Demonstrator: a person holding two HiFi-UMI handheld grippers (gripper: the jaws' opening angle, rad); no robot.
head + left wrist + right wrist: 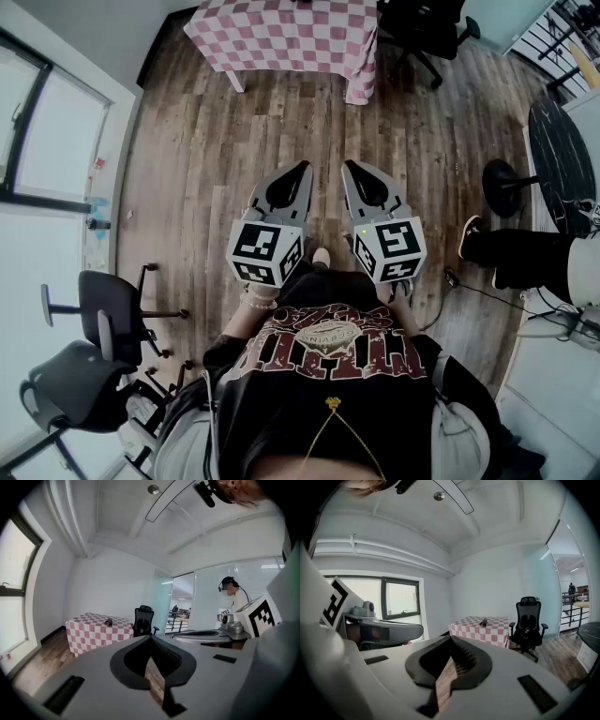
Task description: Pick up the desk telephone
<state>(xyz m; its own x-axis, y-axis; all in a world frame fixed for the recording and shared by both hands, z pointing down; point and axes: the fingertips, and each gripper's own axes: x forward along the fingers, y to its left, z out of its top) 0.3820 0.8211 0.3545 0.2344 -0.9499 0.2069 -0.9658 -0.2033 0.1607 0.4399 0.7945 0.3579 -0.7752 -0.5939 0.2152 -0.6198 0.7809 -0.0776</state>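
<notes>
A small dark thing, apparently the desk telephone [108, 621], lies on a table with a red-and-white checked cloth [291, 37] across the room; it is too small to make out in detail. It also shows as a dark shape on the cloth, the telephone [483, 621] of the right gripper view. My left gripper [305, 167] and right gripper [347, 165] are held side by side at waist height over the wooden floor, pointing toward that table and far short of it. Both have their jaw tips together with nothing between them, seen close up as the left gripper [151, 637] and right gripper [451, 637].
A black office chair [427, 28] stands right of the checked table. Two more chairs [103, 323] stand at the lower left by the windows. A round black table [562, 159] and another person's legs [511, 255] are at the right, with a cable on the floor.
</notes>
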